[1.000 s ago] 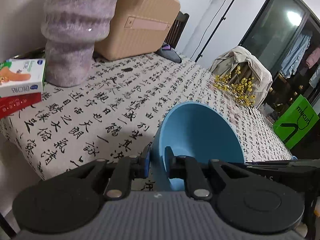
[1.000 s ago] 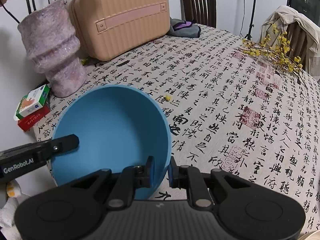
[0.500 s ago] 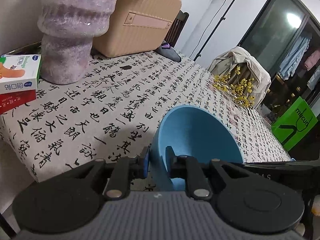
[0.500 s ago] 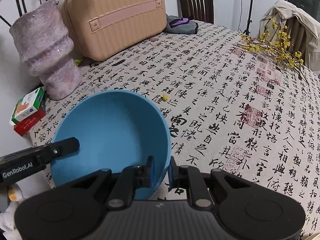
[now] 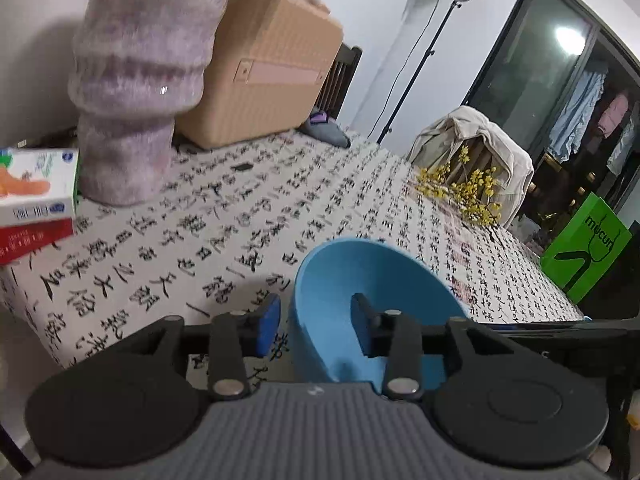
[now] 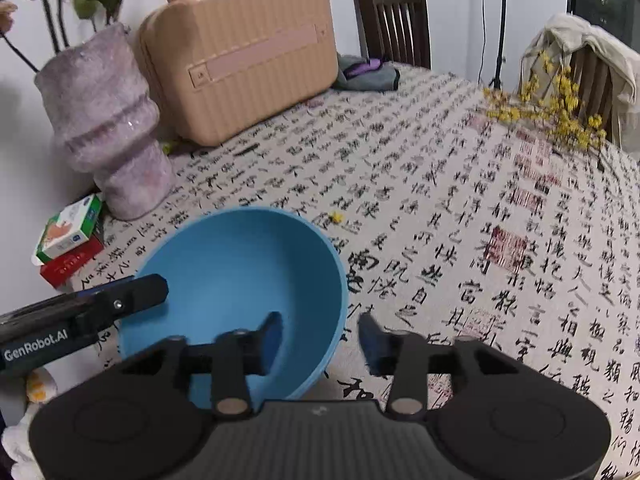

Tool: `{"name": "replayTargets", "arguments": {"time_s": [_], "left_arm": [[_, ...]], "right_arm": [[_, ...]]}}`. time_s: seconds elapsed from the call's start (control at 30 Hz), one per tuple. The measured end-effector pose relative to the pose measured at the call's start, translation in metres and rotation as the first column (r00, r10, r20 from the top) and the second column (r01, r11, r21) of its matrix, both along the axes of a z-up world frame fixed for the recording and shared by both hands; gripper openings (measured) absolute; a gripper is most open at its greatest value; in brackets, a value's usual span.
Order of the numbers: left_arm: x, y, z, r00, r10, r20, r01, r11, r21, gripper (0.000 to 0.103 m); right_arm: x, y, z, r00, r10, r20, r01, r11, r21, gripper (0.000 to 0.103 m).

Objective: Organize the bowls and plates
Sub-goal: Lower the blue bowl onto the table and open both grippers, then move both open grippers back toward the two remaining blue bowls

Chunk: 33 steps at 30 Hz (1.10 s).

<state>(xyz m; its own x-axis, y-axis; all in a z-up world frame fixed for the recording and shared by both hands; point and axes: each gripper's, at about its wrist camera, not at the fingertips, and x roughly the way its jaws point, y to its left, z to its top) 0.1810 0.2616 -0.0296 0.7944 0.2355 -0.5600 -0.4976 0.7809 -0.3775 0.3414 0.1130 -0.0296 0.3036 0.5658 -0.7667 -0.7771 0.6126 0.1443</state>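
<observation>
Left tongs [image 5: 314, 318] opening, jaws straddling the bowl [image 5: 372, 300] rim, pads not pressing it. Right tongs [image 6: 320, 334] opening too, bowl wall sitting between the jaws, untouched. Bowl resting on the bench [image 6: 460, 208], between the two tongs. Vase [image 6: 108, 120] and case [image 6: 240, 56] standing well beyond, far left.

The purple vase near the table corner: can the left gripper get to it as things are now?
Probably yes, once it backs off. The left gripper is opening, but the blue bowl rim is between its fingers. Beyond that, only bare tablecloth lies before the purple vase.
</observation>
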Motion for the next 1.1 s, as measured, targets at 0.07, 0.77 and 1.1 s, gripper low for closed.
{"name": "replayTargets", "arguments": {"time_s": [0.07, 0.77, 1.1], "left_arm": [[-0.003, -0.004, 0.003, 1.0, 0.0, 0.012, 0.0, 1.0, 0.023, 0.05], [-0.057, -0.049, 0.034, 0.979, 0.014, 0.204, -0.06, 0.974, 0.219, 0.103], [-0.069, -0.066, 0.036, 0.973, 0.004, 0.232, -0.063, 0.967, 0.247, 0.103]], "right_arm": [[-0.004, -0.005, 0.004, 1.0, 0.001, 0.014, -0.002, 1.0, 0.023, 0.058], [-0.043, -0.068, 0.019, 0.99, -0.027, 0.137, -0.012, 0.962, 0.273, 0.103], [-0.055, -0.108, 0.019, 0.983, -0.098, 0.155, 0.03, 0.92, 0.39, 0.103]]}}
